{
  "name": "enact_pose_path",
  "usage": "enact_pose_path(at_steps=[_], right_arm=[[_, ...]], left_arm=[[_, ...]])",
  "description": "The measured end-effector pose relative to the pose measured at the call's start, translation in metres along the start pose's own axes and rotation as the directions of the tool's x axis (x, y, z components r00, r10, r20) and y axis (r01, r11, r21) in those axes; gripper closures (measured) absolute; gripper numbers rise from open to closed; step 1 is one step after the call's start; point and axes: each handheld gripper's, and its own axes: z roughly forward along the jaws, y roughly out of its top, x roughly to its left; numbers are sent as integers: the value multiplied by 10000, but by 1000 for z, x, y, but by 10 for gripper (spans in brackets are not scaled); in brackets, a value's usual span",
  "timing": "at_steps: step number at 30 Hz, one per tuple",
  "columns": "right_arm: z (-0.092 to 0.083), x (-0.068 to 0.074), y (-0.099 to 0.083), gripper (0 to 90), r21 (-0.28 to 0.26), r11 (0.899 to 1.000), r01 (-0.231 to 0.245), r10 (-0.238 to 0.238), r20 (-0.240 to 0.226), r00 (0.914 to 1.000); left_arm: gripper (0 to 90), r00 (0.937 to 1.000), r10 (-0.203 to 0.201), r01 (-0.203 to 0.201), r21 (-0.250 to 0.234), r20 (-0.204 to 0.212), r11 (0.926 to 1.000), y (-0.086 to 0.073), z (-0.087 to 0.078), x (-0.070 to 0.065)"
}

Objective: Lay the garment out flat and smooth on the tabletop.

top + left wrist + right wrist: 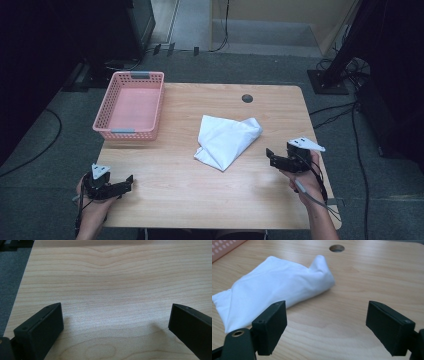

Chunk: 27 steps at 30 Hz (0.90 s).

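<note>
On the desk (165,175) seen from above, a white cloth (226,140) lies crumpled near the middle, with a pink basket (131,105) standing at the far left corner, perhaps where the cloth is meant to end up. My right hand-held gripper (270,156) hovers just off the cloth's right side, pointed toward it, jaws apart and holding nothing; my left hand-held gripper (127,182) waits at the near left edge, well apart from the cloth, likely kept back to leave the work to the right. Through the left gripper view, my jaws stand wide over bare wood, released. Through the right gripper view, the cloth (274,287) lies ahead and to the left of my spread jaws, near but not between them, a cable hole (336,248) beyond it.
</note>
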Motion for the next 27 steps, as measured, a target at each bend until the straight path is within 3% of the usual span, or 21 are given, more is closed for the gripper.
enact_pose_path(at_steps=[9,16,27], right_arm=[[26,21,29,239,31,9995,309,-308,-296,9991],[47,32,50,319,-11,9989,479,-479,-337,9983],[92,46,71,479,602,9946,843,-837,-126,9964]], left_arm=[[0,9989,367,-361,189,-308,9992,0,2,-4],[0,9987,385,-379,193,-321,9991,0,2,-4],[0,9988,369,-363,187,-323,9992,0,2,-5]])
